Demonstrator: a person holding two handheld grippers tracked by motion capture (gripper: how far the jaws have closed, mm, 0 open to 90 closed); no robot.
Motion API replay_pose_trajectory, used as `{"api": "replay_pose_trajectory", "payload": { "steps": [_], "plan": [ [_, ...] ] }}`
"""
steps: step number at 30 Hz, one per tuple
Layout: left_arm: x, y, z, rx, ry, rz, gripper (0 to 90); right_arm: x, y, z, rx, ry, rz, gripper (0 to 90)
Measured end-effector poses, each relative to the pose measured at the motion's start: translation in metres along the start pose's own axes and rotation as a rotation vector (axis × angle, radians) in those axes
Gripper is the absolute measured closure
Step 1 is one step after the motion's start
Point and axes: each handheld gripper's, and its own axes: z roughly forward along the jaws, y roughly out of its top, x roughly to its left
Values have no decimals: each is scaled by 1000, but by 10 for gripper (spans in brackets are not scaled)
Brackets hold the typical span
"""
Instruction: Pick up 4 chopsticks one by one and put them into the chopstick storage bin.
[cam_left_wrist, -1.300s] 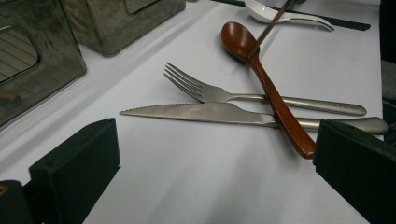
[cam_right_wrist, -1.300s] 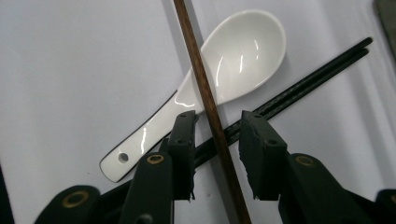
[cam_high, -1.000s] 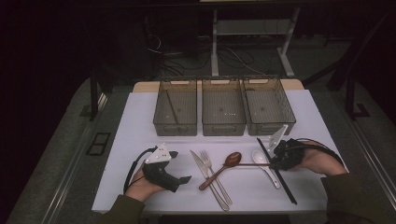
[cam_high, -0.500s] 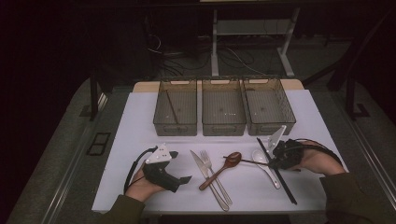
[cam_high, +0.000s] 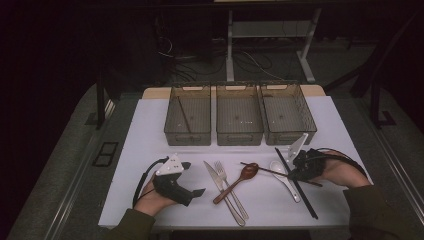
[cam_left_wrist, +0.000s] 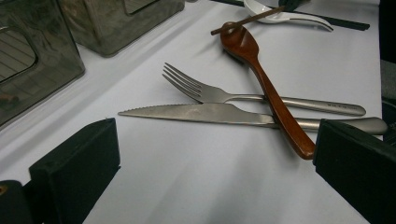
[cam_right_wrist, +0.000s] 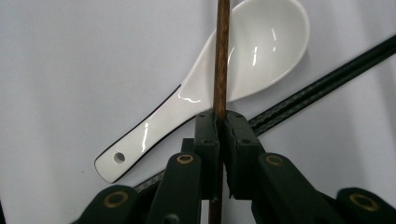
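Jaws of our right gripper (cam_right_wrist: 219, 122) have just been closing, now clamped on the thin brown wooden chopstick (cam_right_wrist: 221, 56); lifting could drag its far tip across the reddish wooden spoon (cam_high: 239, 179).

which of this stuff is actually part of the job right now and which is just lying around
In the job: brown chopstick, clamped in the right gripper; the three bins.

Lying about: white spoon, black chopstick, wooden spoon, fork, knife.

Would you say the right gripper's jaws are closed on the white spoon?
No, the right gripper is shut on the brown chopstick, which crosses above the white spoon lying on the table.
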Motion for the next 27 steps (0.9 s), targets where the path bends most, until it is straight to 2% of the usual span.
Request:
{"api": "replay_pose_trajectory", "payload": {
  "steps": [8,13,16,17,20,23,27],
  "plan": [
    [0,0,0,-1,1,0,0,-2,-3,-8,-73,15,29,834],
    [0,0,0,-2,2,-2,0,-4,-5,-14,-144,21,60,834],
    [0,0,0,-2,2,-2,0,-5,-6,-20,-194,3,102,834],
    [0,0,0,-3,3,-3,0,-5,-6,-21,-223,12,123,834],
    [0,0,-1,-3,2,-2,0,-7,-7,-25,-261,-13,148,834],
    [0,0,-1,-6,2,-4,0,-8,-8,-27,-309,-22,201,834],
    [0,0,-1,-6,2,-4,0,-9,-9,-29,-360,-24,243,834]
  ]
}}
